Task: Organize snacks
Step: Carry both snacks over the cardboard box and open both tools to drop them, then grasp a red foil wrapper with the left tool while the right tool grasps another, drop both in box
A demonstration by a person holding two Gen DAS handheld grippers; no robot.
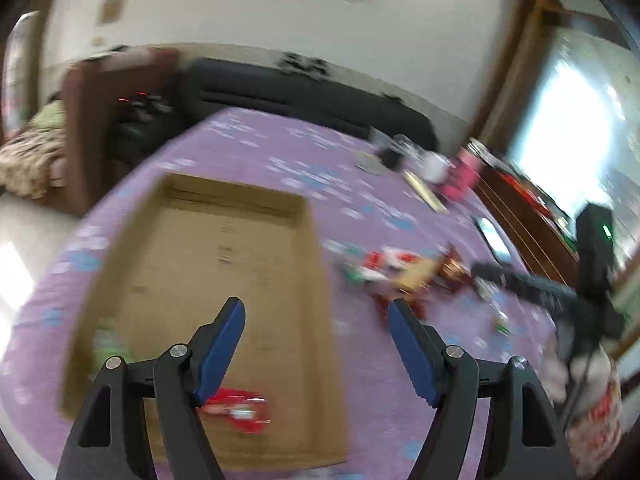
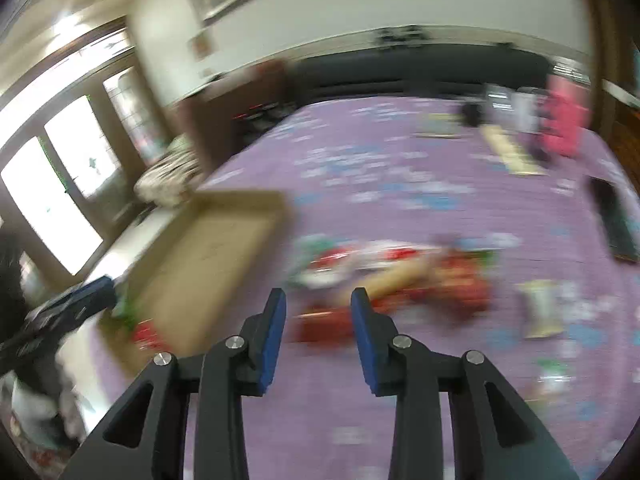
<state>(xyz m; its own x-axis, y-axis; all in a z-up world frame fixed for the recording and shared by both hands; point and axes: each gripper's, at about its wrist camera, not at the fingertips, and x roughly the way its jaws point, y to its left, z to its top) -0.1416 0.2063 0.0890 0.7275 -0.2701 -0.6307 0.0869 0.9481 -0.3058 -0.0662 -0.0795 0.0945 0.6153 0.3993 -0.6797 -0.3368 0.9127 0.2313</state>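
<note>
With left gripper (image 1: 316, 308) and right gripper (image 2: 319, 298) both gaping empty, snack pile (image 2: 392, 276) beside cardboard box (image 1: 316, 264) is being risked to a blurred mis-grab.

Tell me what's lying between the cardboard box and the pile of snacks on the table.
Nothing: in the left wrist view only bare purple tablecloth separates the cardboard box from the snack pile.
</note>
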